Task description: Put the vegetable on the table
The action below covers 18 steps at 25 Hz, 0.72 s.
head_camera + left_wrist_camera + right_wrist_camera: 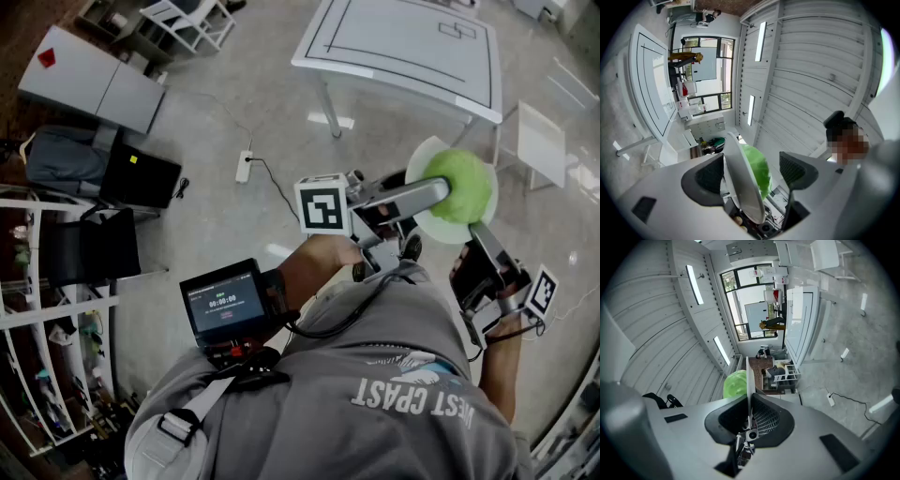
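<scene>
A round green vegetable (459, 186) rests on a white plate (419, 157) that I carry above the floor, short of the white table (403, 47). My left gripper (441, 195) reaches in from the left, its jaws set wide with the plate (740, 183) and the vegetable (758, 169) clamped between them. My right gripper (476, 239) comes up from below and is shut on the plate's near rim. In the right gripper view the plate (749, 380) shows edge-on between the jaws, the vegetable (735, 384) to its left.
The table with black lines stands ahead across a grey floor. A power strip (244, 166) with its cable lies on the floor to the left. A grey cabinet (89, 80), a black bag (66, 159) and white shelves (37, 309) line the left; a white stool (542, 141) stands at the right.
</scene>
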{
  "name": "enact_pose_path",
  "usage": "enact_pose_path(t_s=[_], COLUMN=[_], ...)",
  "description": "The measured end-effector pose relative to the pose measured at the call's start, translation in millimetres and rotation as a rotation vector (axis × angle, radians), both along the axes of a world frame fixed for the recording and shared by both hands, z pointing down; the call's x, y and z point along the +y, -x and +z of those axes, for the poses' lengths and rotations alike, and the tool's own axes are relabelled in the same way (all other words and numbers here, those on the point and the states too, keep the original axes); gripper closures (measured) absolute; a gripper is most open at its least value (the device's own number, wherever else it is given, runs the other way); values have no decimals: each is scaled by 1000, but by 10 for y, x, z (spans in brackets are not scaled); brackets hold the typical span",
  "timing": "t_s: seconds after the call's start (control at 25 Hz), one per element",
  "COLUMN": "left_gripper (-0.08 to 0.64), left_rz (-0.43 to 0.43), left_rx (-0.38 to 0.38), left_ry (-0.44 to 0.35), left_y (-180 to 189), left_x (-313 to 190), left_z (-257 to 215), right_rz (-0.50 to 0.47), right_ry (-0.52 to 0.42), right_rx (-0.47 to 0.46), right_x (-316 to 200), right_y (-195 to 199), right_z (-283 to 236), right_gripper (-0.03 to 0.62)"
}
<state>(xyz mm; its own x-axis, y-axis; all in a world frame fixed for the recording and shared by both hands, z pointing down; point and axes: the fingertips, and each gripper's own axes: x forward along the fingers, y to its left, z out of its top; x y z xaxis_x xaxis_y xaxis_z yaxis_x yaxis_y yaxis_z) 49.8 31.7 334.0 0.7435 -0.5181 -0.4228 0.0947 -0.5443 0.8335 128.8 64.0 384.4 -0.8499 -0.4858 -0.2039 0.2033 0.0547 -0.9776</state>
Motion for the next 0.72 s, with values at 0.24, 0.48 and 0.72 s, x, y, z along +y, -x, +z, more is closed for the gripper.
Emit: enact_pose_path(t_s=[0.24, 0.48, 0.72], left_gripper=[193, 195, 193], left_rz=[55, 27, 7], left_rx=[-32, -16, 10], left_ry=[-21, -40, -40], left_y=[-97, -54, 152], left_x=[-57, -84, -37], left_z=[81, -22, -251], right_rz=[52, 47, 32], right_ry=[-42, -54, -79], right_rx=[-2, -3, 34], right_x=[10, 11, 31], right_y=[-81, -106, 88], right_z=[63, 43, -204], right_gripper=[572, 572, 572])
